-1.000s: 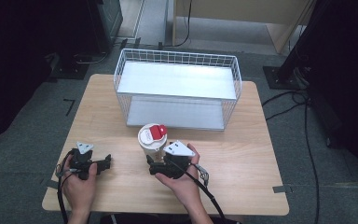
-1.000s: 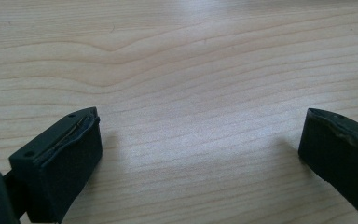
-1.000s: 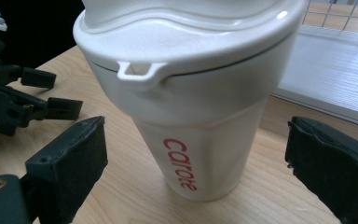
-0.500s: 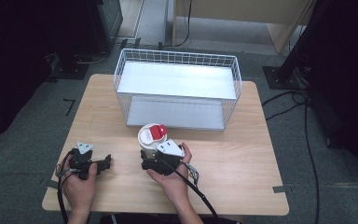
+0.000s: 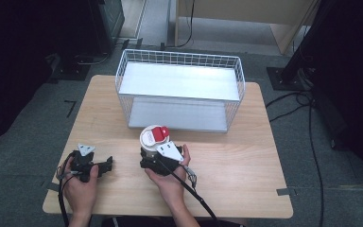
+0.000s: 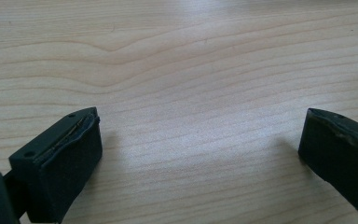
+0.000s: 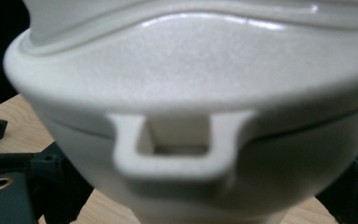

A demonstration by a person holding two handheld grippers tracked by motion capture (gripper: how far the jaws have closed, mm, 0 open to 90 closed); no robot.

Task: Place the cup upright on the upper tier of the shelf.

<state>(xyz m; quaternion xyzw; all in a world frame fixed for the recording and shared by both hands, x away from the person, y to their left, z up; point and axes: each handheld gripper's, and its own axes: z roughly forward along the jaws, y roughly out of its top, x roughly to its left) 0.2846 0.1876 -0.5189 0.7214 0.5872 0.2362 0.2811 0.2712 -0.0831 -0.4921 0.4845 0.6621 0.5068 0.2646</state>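
Right hand-held gripper (image 5: 147, 160) and cup (image 5: 153, 137), table centre. Compared with one second earlier, the right hand (image 5: 170, 177) has shifted toward nine o'clock, bringing its gripper from the cup's four o'clock side to directly behind it at six o'clock. The cup, white with a red tab on its lid, stands at the same spot, just at six o'clock of the wire basket (image 5: 179, 87). In the right gripper view the cup (image 7: 186, 116) sits between the two jaws, whose black tips flank its lower body at both sides; whether they press on it cannot be told. The left hand-held gripper (image 5: 105, 165) is unchanged, resting on the table (image 5: 246, 156) near the eight o'clock corner, jaws wide apart and holding nothing, with bare wood (image 6: 191, 84) between them. Open room lies at three o'clock of the cup, where the table is bare out to its edge; the basket's front wall bounds the cup at twelve o'clock.
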